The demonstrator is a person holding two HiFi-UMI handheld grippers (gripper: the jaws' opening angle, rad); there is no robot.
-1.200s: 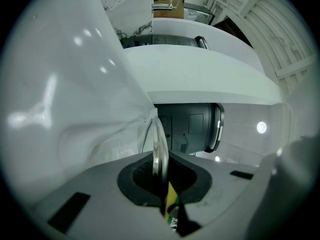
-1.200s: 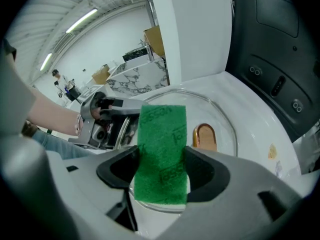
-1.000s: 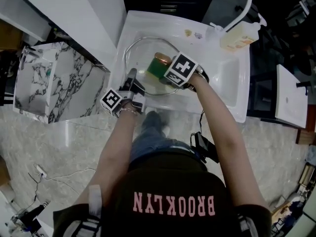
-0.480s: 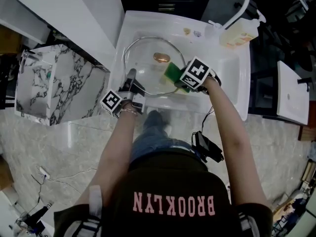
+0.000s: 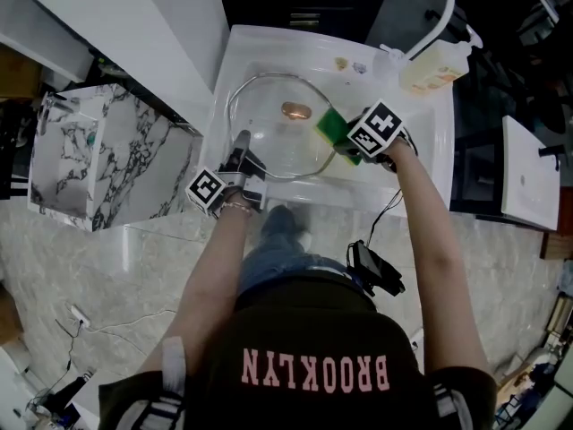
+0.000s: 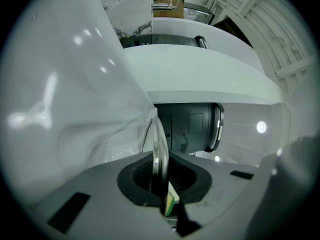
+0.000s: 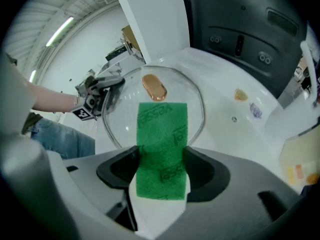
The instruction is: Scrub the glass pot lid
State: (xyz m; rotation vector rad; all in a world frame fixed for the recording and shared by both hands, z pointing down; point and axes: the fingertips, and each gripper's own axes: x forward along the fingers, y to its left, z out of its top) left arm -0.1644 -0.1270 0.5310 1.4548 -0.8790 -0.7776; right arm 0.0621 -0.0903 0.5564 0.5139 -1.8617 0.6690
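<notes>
**LID SCRUBBING STATION: CURRENT STATE**

**1. Landmark.** All positions are given relative to the white sink (image 5: 416, 141).

**2. Glass pot lid.** The glass pot lid (image 5: 273, 128) sits inside the sink basin, in the half away from the tap (image 5: 430, 7). Its copper-coloured knob (image 5: 295, 109) faces the right gripper and lies towards the middle of the basin. The steel rim runs close to the basin's walls on that side.

**3. Left gripper.** The left gripper (image 5: 240, 150) reaches into the basin over the sink's near edge. Its jaws are clamped on the lid's rim. In the left gripper view the glass and steel band stand edge-on between the two dark pads, which are pressed against either face.

**4. Right gripper.** The right gripper (image 5: 347, 141) is over the middle of the basin, on the tap side of the lid. Its jaws are closed on a green scouring sponge (image 5: 333, 125), which has a white backing layer. The sponge projects forward from the pads, green face up. Its far end lies on the glass just short of the knob.

**5. Surroundings.** A pale soap bottle (image 5: 434, 65) lies on the sink's far corner beside the tap. A marble-patterned cabinet (image 5: 98, 150) stands well apart from the sink, beyond the lid end. The person's legs are directly against the sink's near edge.
</notes>
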